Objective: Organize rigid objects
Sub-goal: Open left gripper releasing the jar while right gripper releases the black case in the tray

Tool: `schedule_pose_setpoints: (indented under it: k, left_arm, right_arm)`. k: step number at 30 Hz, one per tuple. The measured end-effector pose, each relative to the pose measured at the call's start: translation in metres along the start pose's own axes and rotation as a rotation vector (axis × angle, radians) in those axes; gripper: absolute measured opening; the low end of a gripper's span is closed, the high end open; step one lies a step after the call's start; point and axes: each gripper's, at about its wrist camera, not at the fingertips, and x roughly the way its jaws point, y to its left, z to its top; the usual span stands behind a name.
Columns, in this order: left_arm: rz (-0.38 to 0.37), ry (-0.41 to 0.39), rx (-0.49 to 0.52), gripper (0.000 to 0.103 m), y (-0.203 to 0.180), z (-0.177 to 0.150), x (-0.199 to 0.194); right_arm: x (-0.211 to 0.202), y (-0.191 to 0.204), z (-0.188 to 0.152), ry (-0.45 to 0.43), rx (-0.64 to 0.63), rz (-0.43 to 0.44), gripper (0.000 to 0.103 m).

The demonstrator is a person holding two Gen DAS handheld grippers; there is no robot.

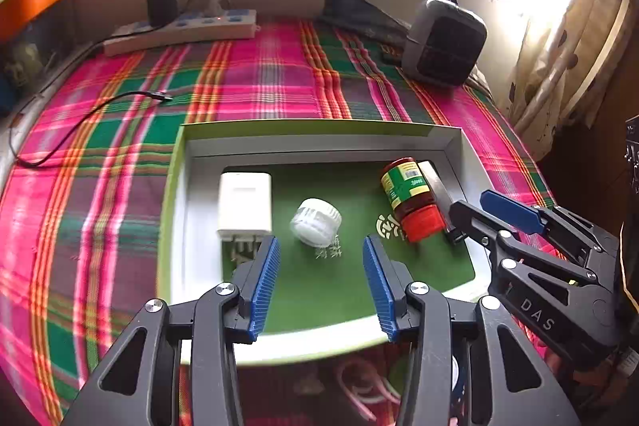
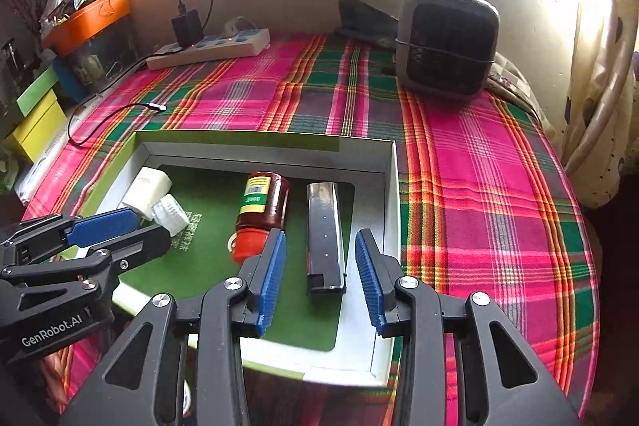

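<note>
**A:** Since you asked for left wrist first: what's in view?

**B:** My left gripper [image 1: 321, 280] is released, nothing between the blue pads [image 1: 265, 282]. It hangs over the near part of the shallow box [image 1: 319, 134], green mat inside. On the mat: white charger plug [image 1: 244, 204] at left, lying flat, prongs toward me. Small white ribbed jar [image 1: 316, 222] just right of it, on its side, apart from the plug. Further right, red sauce bottle [image 1: 409, 202] on its side, red cap toward me. Dark flat bar [image 1: 437, 190] just beside the bottle's right flank; can't tell if they touch.

**A:** Other tool visible there?

**B:** Yes, my right gripper [image 1: 469, 212] comes in from the right, fingertips near the bar's near end.

**A:** Right wrist view?

**B:** Right gripper [image 2: 320, 280] also let go, jaws apart, empty. The dark bar [image 2: 325, 238] lies on the mat between and just beyond the pads, not touched by either. Sauce bottle [image 2: 261, 208] left of it, a clear gap showing here. White jar [image 2: 171, 213] and plug [image 2: 147, 190] at far left, close together. Left gripper [image 2: 120, 226] pokes in from the left near them.

**A:** Surroundings?

**B:** Box sits on a pink-green plaid cloth [image 2: 479, 166]. Power strip [image 2: 211, 46] at the back wall, grey heater [image 2: 447, 42] back right, loose black cable [image 1: 100, 106] at left.
</note>
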Motion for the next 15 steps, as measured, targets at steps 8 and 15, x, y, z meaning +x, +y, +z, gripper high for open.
schedule_pose_setpoints:
  k: [8,15]
  left_arm:
    - [0.000,-0.034,-0.023,0.043,0.009,-0.014,-0.029]
    - [0.008,-0.061,-0.049,0.043,0.018,-0.034,-0.050]
  right_arm:
    - [-0.022,0.002,-0.011,-0.024,0.016,0.009,0.038]
    - [-0.044,0.005,-0.030,-0.041,0.020,0.039,0.038]
